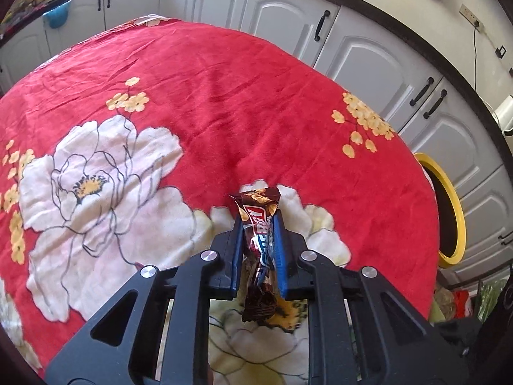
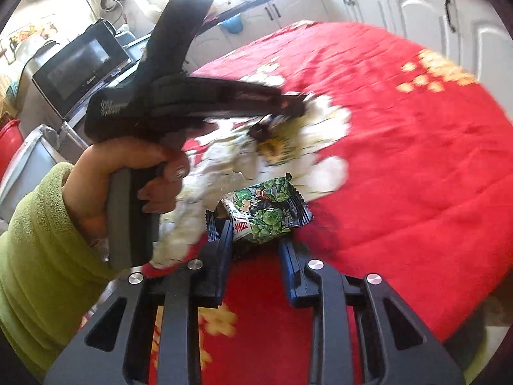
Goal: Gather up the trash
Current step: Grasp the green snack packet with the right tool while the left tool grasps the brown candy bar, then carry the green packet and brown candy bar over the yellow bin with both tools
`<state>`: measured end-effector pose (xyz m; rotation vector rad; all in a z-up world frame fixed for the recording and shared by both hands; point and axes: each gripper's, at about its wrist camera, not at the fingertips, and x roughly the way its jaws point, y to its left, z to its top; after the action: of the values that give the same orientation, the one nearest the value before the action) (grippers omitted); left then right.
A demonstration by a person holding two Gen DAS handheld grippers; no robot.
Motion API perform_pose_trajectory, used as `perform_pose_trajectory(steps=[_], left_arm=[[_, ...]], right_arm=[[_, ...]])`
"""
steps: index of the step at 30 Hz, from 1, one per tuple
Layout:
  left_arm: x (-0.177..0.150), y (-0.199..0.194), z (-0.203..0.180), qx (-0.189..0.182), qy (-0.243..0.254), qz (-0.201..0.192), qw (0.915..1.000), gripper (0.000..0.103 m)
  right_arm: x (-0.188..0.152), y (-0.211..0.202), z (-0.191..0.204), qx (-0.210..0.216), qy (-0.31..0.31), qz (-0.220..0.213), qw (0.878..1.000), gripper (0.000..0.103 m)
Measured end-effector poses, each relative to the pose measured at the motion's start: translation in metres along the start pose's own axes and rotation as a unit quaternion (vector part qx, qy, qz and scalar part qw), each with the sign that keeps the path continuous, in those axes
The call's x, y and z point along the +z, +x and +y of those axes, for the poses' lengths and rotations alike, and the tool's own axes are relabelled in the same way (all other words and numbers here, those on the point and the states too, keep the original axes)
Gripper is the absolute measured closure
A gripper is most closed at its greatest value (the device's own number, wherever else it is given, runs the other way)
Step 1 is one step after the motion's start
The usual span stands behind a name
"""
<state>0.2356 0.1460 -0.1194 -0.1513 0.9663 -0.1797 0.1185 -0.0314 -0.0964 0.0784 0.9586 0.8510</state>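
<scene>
My left gripper [image 1: 259, 224] pinches a brown candy bar [image 1: 259, 250] between its 2 pads, above the red cloth [image 1: 224, 80]. My right gripper [image 2: 256, 240] stands narrow around a green wrapper [image 2: 266, 211] lying on the cloth at 12 o'clock; contact unclear. A yellow bin [image 1: 455, 211] sits at 3 o'clock.

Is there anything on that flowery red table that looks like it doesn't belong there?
Yes: two snack wrappers. A brown one is pinched in the left gripper; a green one lies on the tablecloth at the right gripper.
</scene>
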Motion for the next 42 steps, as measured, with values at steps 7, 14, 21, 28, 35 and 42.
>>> perform_pose_trajectory(steps=[7,14,21,28,35,42], left_arm=[[-0.004,0.001,-0.023,-0.001,0.007,-0.008,0.9999,0.092],[-0.001,0.000,-0.060,-0.018,0.027,-0.019,0.9993,0.092],[0.004,0.001,-0.103,-0.042,0.049,-0.025,0.9976,0.092],[0.009,0.007,-0.142,-0.064,0.068,-0.027,0.9953,0.092],[0.012,0.010,-0.175,-0.084,0.084,-0.028,0.9925,0.092],[0.014,0.019,-0.212,-0.106,0.099,-0.025,0.9891,0.092]], right_arm=[[-0.001,-0.040,-0.042,-0.043,0.016,-0.045,0.998,0.077],[0.003,-0.077,-0.078,-0.082,0.040,-0.097,0.991,0.077],[-0.003,-0.110,-0.116,-0.113,0.065,-0.129,0.983,0.077],[-0.010,-0.136,-0.149,-0.139,0.093,-0.151,0.974,0.077],[-0.020,-0.161,-0.176,-0.166,0.112,-0.165,0.966,0.077],[-0.033,-0.183,-0.207,-0.196,0.135,-0.175,0.955,0.077]])
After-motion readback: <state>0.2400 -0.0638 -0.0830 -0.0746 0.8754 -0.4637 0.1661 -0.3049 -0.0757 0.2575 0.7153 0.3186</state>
